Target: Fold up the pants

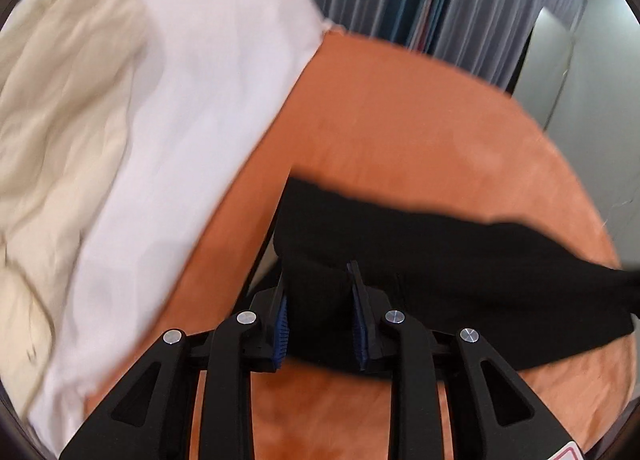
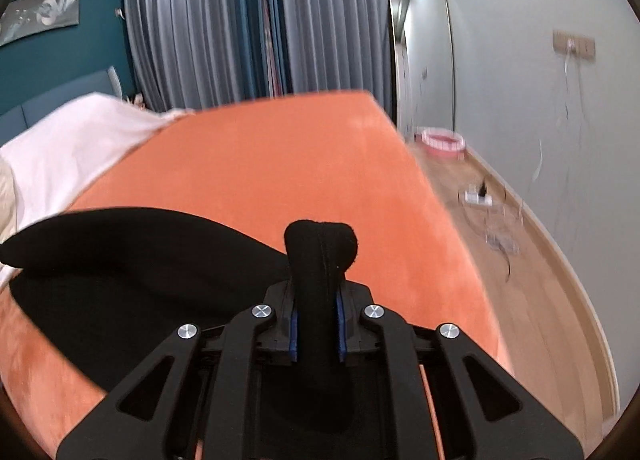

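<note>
The black pants (image 1: 460,248) hang stretched over the orange bed cover (image 1: 400,120). My left gripper (image 1: 320,324) is shut on a bunched fold of the black cloth, its blue pads (image 1: 282,326) pressing both sides. In the right wrist view the pants (image 2: 120,260) sag to the left above the orange cover (image 2: 280,164). My right gripper (image 2: 318,334) is shut on a narrow seamed edge of the pants, which sticks up past the fingertips as a rounded tab. The cloth runs between the two grippers.
A white sheet (image 1: 192,100) and a cream blanket (image 1: 52,120) lie along the bed's left side. Grey curtains (image 2: 224,28) hang behind the bed. To the right is wooden floor (image 2: 532,280) with a pink basin (image 2: 442,142), a power strip (image 2: 478,196) and cables.
</note>
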The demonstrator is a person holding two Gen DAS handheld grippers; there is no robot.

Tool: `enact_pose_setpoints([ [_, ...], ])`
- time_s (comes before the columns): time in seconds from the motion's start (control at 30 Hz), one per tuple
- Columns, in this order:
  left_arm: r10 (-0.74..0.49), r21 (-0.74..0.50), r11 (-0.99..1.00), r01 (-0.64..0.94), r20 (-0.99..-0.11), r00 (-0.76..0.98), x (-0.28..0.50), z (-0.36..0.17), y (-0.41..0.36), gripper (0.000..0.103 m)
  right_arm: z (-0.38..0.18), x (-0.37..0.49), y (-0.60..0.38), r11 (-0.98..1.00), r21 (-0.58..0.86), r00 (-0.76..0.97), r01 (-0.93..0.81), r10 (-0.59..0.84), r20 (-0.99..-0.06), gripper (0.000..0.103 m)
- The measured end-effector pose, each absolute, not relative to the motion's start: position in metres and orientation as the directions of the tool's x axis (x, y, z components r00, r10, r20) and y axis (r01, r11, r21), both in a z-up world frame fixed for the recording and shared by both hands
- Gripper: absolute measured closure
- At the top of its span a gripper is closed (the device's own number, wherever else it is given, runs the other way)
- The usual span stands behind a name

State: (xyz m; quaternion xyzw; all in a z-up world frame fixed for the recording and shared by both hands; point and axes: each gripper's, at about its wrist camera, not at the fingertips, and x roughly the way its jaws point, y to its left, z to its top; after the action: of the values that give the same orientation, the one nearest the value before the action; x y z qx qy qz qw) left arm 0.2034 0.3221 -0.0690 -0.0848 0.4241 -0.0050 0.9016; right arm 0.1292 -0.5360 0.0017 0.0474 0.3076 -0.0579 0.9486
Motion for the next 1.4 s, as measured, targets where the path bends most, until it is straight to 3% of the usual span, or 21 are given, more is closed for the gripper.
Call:
enact_pose_setpoints([
  [0.1,-0.050,-0.129,0.987,-0.097,-0.818,0.573,0.204,-0.103,0.319,0.079,-0.032,0.118,-0.536,0.989,0.037,0.751,0.143,-0.084,-0.655,0.090],
  [0.27,-0.012,-0.116,0.983,-0.142,-0.814,0.581,0.203,-0.112,0.324,0.072,-0.067,0.107,-0.535,0.986,0.044,0.691,0.160,-0.080,-0.718,0.088],
  [0.37,0.051,-0.063,0.982,-0.177,-0.816,0.575,0.197,-0.109,0.323,0.049,-0.069,0.098,-0.535,0.982,0.072,0.696,0.176,-0.072,-0.715,0.083],
  [0.43,0.128,0.005,0.977,-0.215,-0.815,0.566,0.187,-0.103,0.321,0.023,-0.069,0.086,-0.537,0.977,0.088,0.700,0.196,-0.076,-0.710,0.067],
  [0.47,0.155,0.026,0.973,-0.229,-0.810,0.566,0.182,-0.099,0.322,0.021,-0.068,0.080,-0.541,0.973,0.096,0.700,0.210,-0.081,-0.710,0.060],
  [0.57,0.183,0.035,0.967,-0.254,-0.788,0.588,0.160,-0.082,0.321,0.020,-0.060,0.049,-0.563,0.947,0.185,0.722,0.261,-0.064,-0.689,0.051],
  [0.7,0.217,0.022,0.954,-0.299,-0.738,0.639,0.138,-0.051,0.303,0.020,-0.042,0.015,-0.587,0.891,0.371,0.797,0.263,0.017,-0.604,0.050],
  [0.73,0.206,0.012,0.957,-0.288,-0.728,0.654,0.137,-0.044,0.293,0.020,-0.038,0.013,-0.588,0.882,0.402,0.807,0.247,0.042,-0.589,0.041],
  [0.77,0.176,-0.010,0.965,-0.263,-0.719,0.673,0.138,-0.036,0.277,0.019,-0.034,0.014,-0.588,0.878,0.417,0.810,0.236,0.060,-0.584,0.026],
  [0.83,0.125,-0.035,0.977,-0.211,-0.706,0.697,0.137,-0.027,0.251,0.018,-0.037,0.032,-0.581,0.896,0.386,0.772,0.218,0.084,-0.630,0.012],
  [0.87,0.096,-0.047,0.983,-0.180,-0.700,0.708,0.138,-0.023,0.233,0.018,-0.043,0.044,-0.577,0.913,0.344,0.732,0.220,0.079,-0.676,0.021],
  [0.9,0.069,-0.057,0.987,-0.151,-0.697,0.714,0.139,-0.020,0.217,0.018,-0.052,0.062,-0.570,0.936,0.276,0.685,0.218,0.054,-0.726,0.042],
  [0.93,0.048,-0.065,0.990,-0.129,-0.695,0.717,0.140,-0.018,0.202,0.018,-0.057,0.076,-0.564,0.949,0.252,0.659,0.188,0.068,-0.749,0.093],
  [1.0,-0.001,-0.084,0.993,-0.080,-0.697,0.717,0.141,-0.014,0.172,0.018,-0.035,0.087,-0.543,0.980,0.154,0.700,0.126,0.023,-0.714,0.094],
  [1.1,-0.059,-0.107,0.994,-0.022,-0.697,0.715,0.136,-0.016,0.142,0.017,0.026,0.064,-0.499,0.997,-0.083,0.857,-0.007,-0.037,-0.513,0.093],
  [1.13,-0.071,-0.109,0.994,-0.008,-0.701,0.709,0.133,-0.019,0.132,0.017,0.027,0.056,-0.491,0.980,-0.199,0.874,-0.002,-0.095,-0.477,0.083],
  [1.17,-0.082,-0.111,0.994,0.004,-0.704,0.705,0.131,-0.023,0.126,0.017,0.018,0.052,-0.490,0.954,-0.298,0.871,0.024,-0.166,-0.462,0.066],
  [1.23,-0.077,-0.092,0.996,0.016,-0.721,0.688,0.128,-0.033,0.111,0.017,-0.027,0.049,-0.510,0.902,-0.426,0.768,0.067,-0.319,-0.555,0.060],
  [1.33,-0.067,-0.061,0.998,0.032,-0.737,0.673,0.127,-0.043,0.096,0.017,-0.058,0.018,-0.544,0.904,-0.396,0.667,0.161,-0.395,-0.631,0.059],
  [1.4,-0.085,-0.067,0.996,0.053,-0.742,0.665,0.129,-0.046,0.083,0.017,-0.042,-0.006,-0.560,0.951,-0.208,0.717,0.228,-0.309,-0.626,0.059],
])
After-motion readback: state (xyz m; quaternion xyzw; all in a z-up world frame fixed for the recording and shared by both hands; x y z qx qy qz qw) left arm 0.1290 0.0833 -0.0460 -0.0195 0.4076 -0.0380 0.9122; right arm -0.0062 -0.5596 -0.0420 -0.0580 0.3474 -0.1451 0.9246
